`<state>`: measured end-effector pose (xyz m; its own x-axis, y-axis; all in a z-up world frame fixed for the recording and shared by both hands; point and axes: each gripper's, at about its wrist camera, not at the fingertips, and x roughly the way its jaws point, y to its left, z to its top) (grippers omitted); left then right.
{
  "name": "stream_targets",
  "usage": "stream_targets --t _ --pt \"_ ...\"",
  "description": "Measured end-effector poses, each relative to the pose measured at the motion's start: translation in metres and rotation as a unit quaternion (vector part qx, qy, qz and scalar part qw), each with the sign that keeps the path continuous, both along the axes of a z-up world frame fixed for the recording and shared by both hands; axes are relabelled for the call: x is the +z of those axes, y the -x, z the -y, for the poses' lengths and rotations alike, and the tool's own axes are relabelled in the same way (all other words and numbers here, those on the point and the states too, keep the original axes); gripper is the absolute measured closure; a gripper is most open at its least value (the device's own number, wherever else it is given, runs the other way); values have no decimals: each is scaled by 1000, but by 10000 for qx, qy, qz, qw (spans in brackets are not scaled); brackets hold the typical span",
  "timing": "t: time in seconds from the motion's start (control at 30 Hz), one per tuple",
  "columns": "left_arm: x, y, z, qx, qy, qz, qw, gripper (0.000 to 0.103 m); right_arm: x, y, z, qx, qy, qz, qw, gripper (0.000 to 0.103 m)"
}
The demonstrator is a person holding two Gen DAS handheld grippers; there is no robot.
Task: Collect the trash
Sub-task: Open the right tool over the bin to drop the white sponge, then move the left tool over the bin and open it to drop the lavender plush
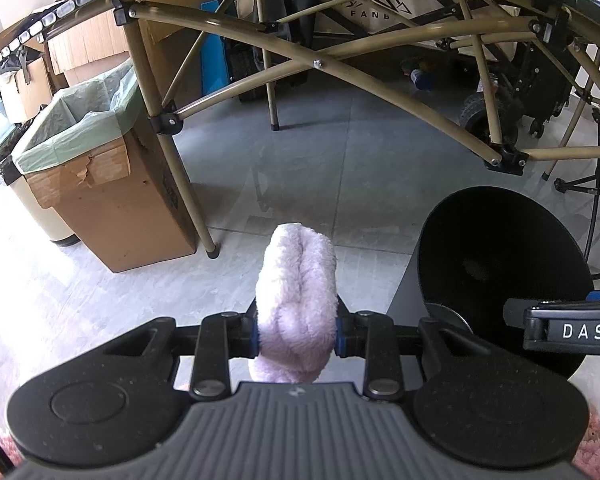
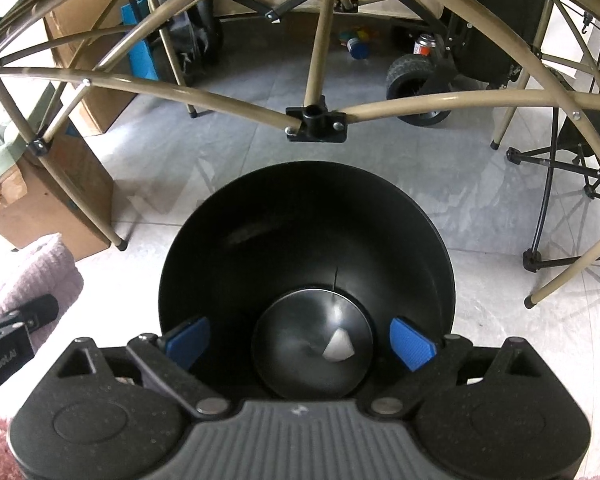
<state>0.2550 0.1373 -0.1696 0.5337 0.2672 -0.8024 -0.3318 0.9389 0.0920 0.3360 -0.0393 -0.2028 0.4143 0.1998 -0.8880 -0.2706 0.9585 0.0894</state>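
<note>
Our left tongs [image 1: 298, 334] are clamped on a pale pink fluffy cloth [image 1: 298, 280], which sticks up folded between the blue pads above the floor [image 1: 300, 168]. Our right tongs [image 2: 300, 342] stand apart, one pad [image 2: 412, 342] on each side of a black bin [image 2: 306, 240]; we cannot tell whether they touch its wall. A small white scrap [image 2: 339, 345] lies on the bin's bottom. In the left view the bin [image 1: 500, 264] sits just right of the cloth. A lined cardboard box [image 1: 100, 172] stands at far left beside a tan table leg [image 1: 172, 148].
</note>
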Motion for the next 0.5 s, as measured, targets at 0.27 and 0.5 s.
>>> stream_targets --t 0.27,0.5 --pt "8 1 7 -62 -1 99 9999 72 6 2 3 -5 -65 60 10000 6" --pt "19 -2 25 -229 -12 256 9994 72 14 6 16 -79 -155 151 9997 6"
